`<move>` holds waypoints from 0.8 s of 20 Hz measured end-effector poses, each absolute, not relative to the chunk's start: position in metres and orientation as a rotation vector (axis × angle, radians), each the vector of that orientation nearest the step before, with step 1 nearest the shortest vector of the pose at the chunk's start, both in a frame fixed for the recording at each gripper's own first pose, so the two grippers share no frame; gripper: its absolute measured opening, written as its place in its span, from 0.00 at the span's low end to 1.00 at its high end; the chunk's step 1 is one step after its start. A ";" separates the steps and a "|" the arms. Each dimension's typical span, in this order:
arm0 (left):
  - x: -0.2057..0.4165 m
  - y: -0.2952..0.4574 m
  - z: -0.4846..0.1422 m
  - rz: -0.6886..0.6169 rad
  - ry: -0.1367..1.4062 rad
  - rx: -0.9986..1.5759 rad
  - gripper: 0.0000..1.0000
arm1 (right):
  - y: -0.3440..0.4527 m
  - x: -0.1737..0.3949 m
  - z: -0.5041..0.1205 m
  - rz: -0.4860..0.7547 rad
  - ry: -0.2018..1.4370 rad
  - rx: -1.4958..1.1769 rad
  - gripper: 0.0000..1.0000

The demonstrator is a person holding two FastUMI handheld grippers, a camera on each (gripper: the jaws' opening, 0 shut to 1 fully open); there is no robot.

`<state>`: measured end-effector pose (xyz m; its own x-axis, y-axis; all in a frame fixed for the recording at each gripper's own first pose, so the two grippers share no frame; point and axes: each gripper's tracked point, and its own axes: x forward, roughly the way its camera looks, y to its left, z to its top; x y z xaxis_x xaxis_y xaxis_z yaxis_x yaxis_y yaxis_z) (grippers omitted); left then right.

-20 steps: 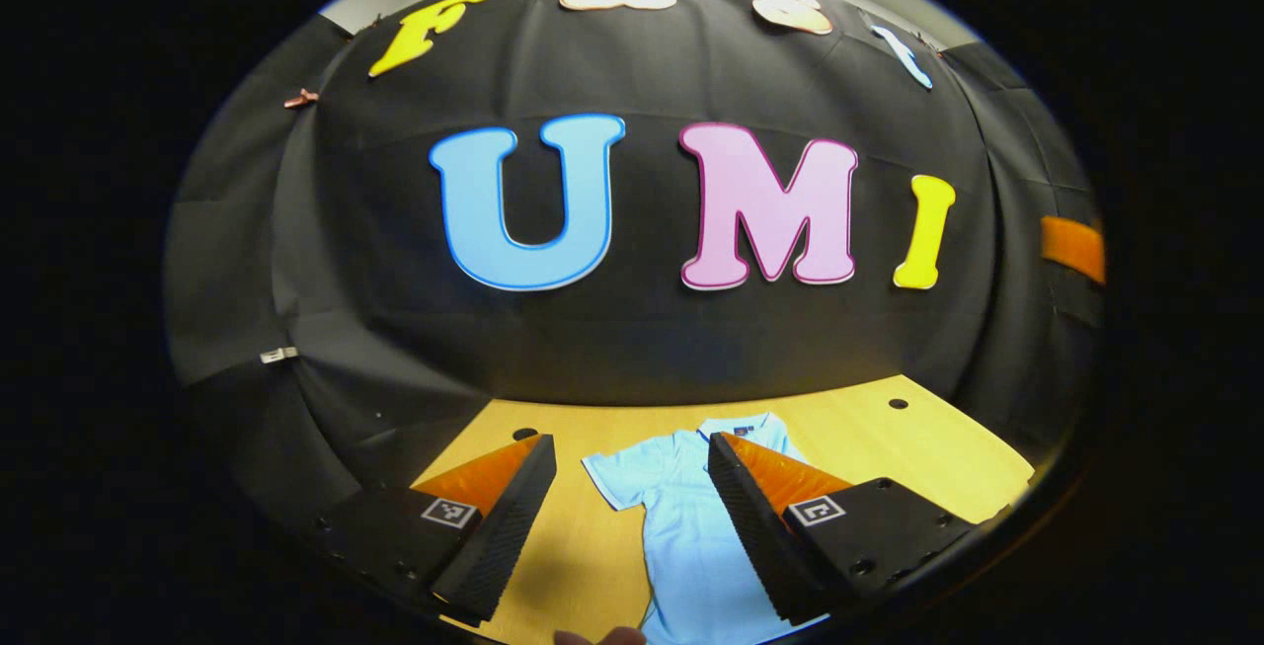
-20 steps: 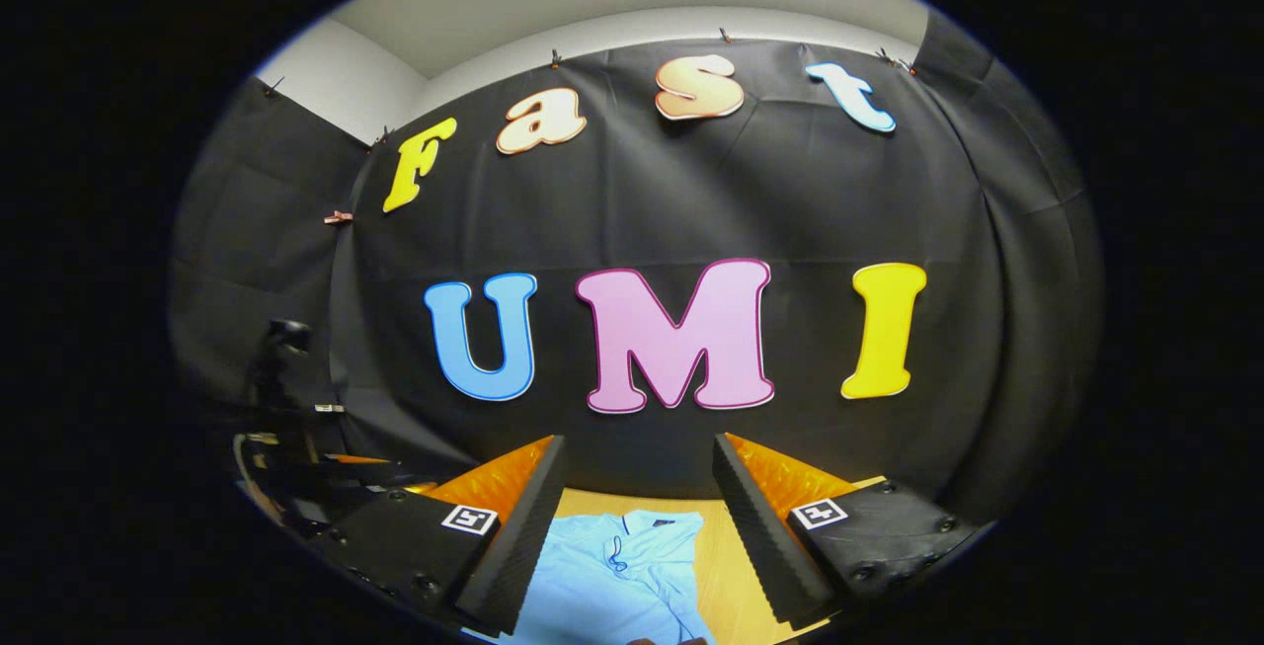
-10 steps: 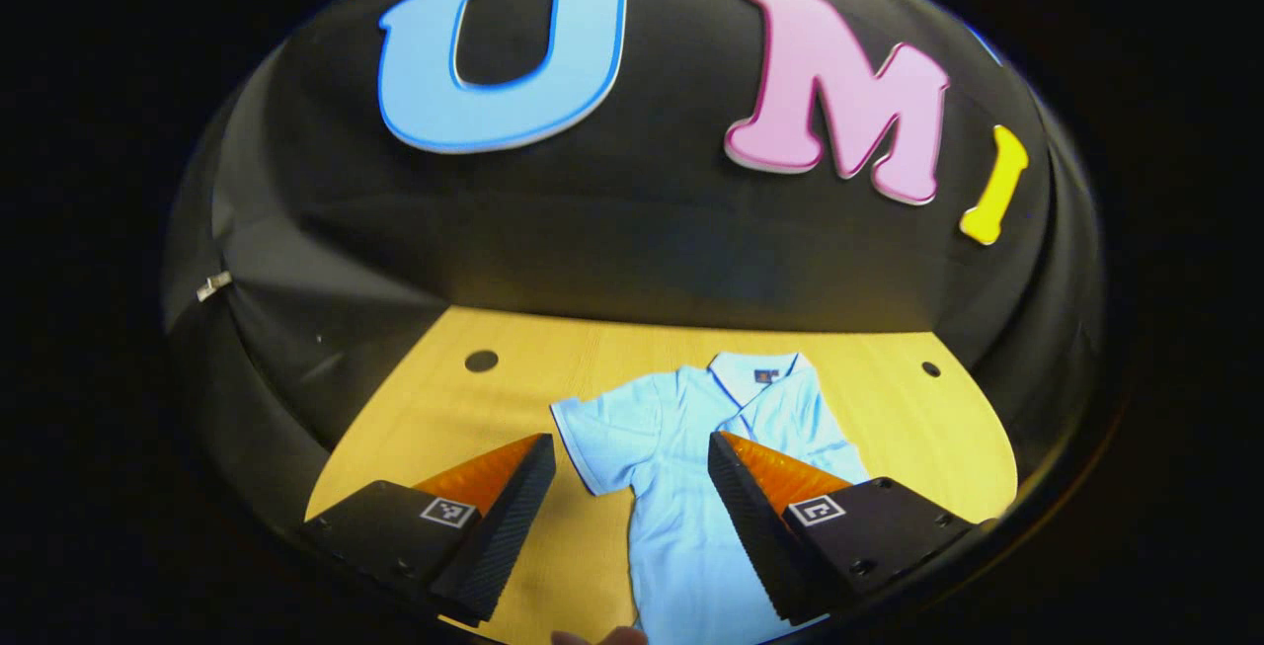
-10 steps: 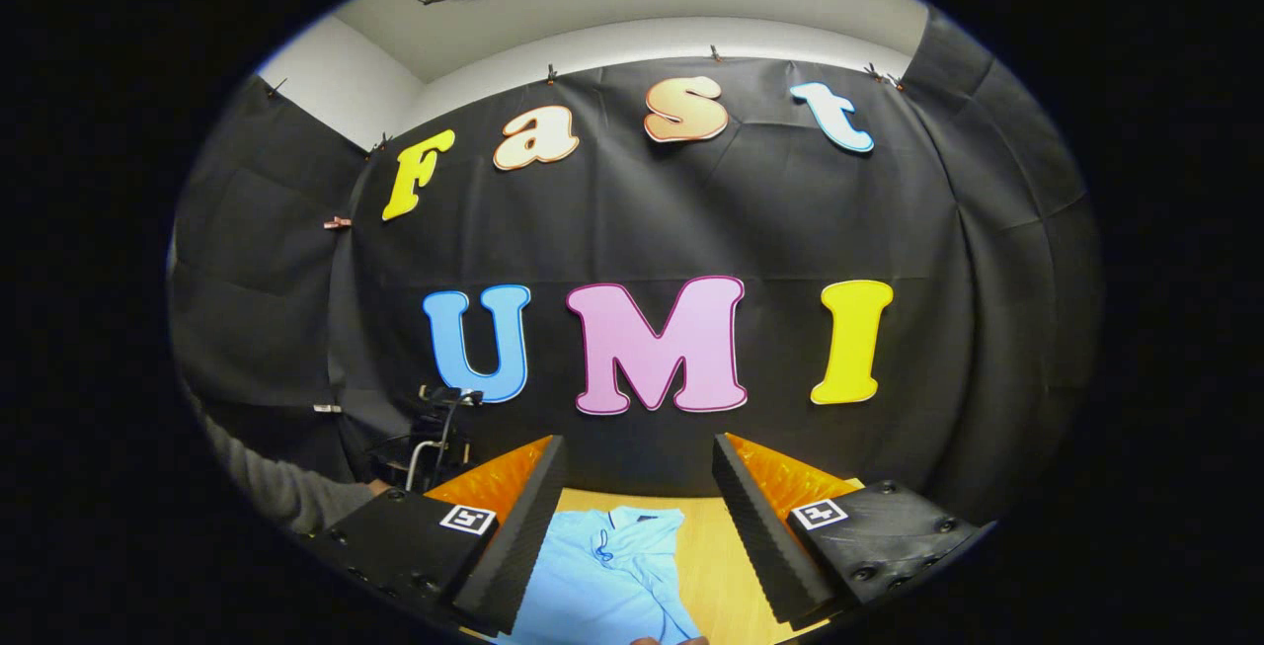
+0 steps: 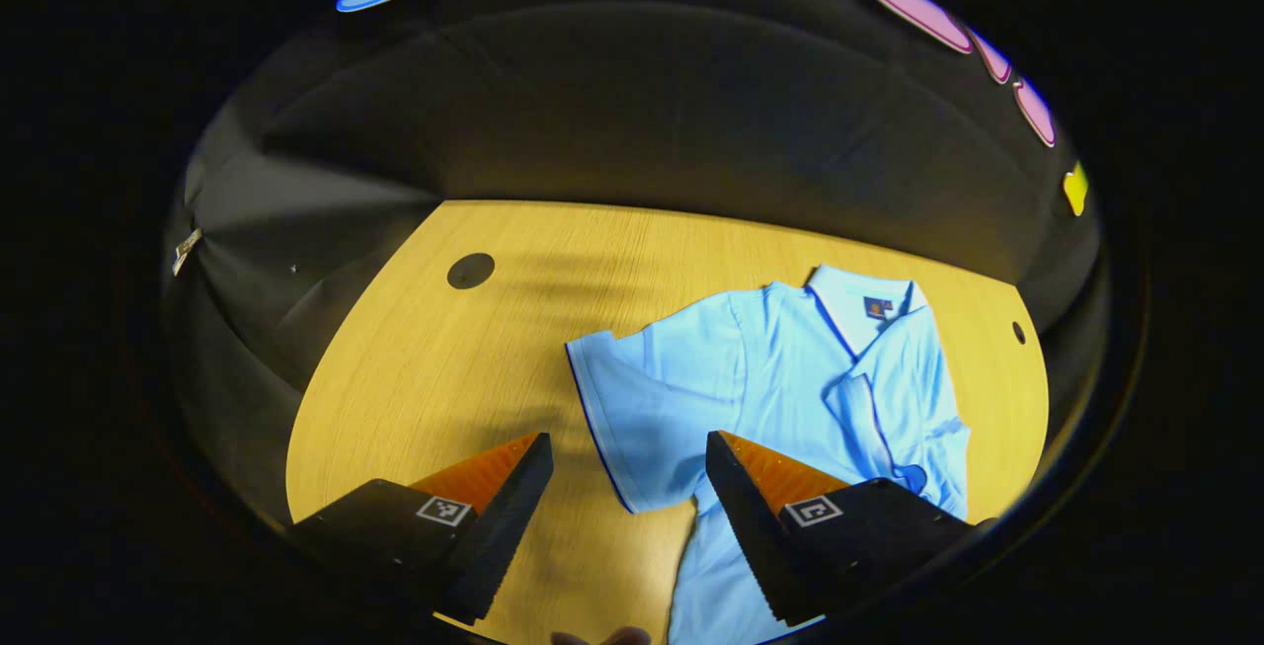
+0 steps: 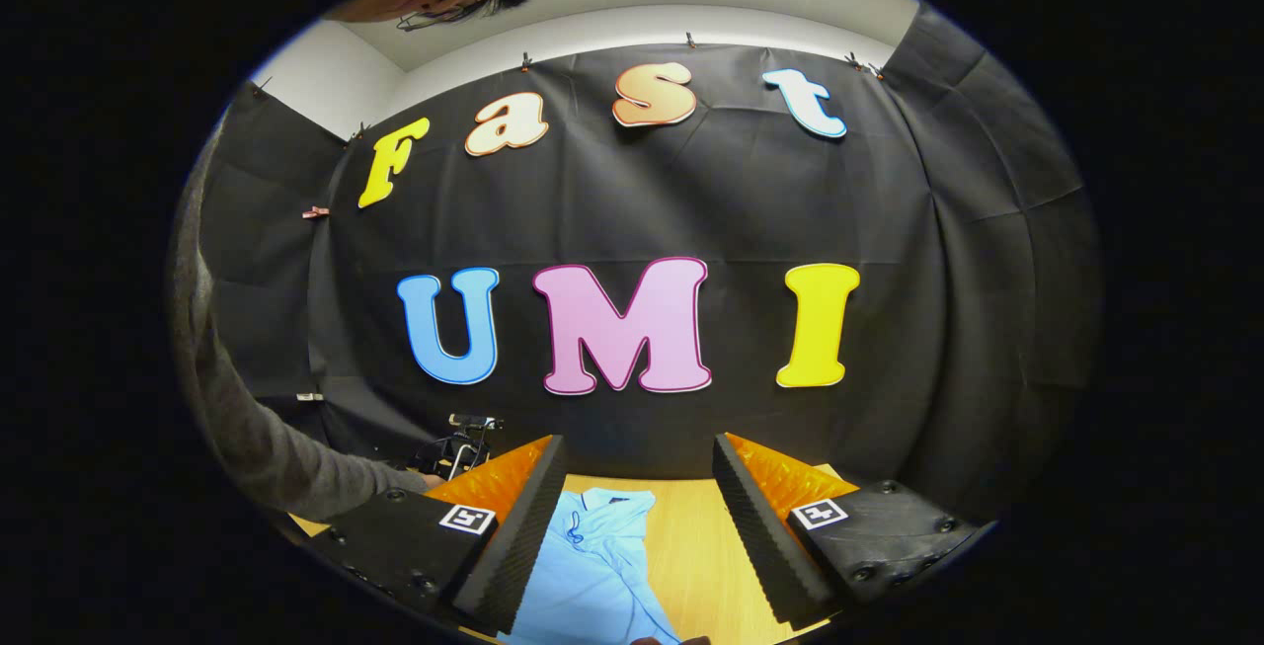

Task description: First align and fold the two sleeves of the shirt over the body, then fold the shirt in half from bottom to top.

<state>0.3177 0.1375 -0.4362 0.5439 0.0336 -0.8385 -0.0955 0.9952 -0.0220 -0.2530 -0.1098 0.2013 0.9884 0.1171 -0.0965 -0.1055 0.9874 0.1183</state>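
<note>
Jaws of left gripper (image 5: pixel 629 447) and right gripper (image 6: pixel 639 452) gape above shirt (image 5: pixel 780 378).

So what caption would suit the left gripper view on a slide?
Open left gripper hovers above a light blue shirt on the wooden table.
</note>
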 end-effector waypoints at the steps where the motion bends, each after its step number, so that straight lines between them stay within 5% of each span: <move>1: 0.318 0.141 -0.446 0.081 1.021 -0.053 0.99 | -0.113 -0.253 0.197 0.106 0.115 0.115 0.93; 16: 0.323 0.150 -0.486 0.132 1.127 -0.103 0.98 | -0.128 -0.260 0.188 0.083 0.128 0.118 0.93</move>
<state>0.3233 0.1497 -0.4858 0.4227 0.0531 -0.9047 -0.1571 0.9875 -0.0155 -0.2605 -0.1279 0.1876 0.9884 0.0901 -0.1221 -0.0750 0.9896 0.1228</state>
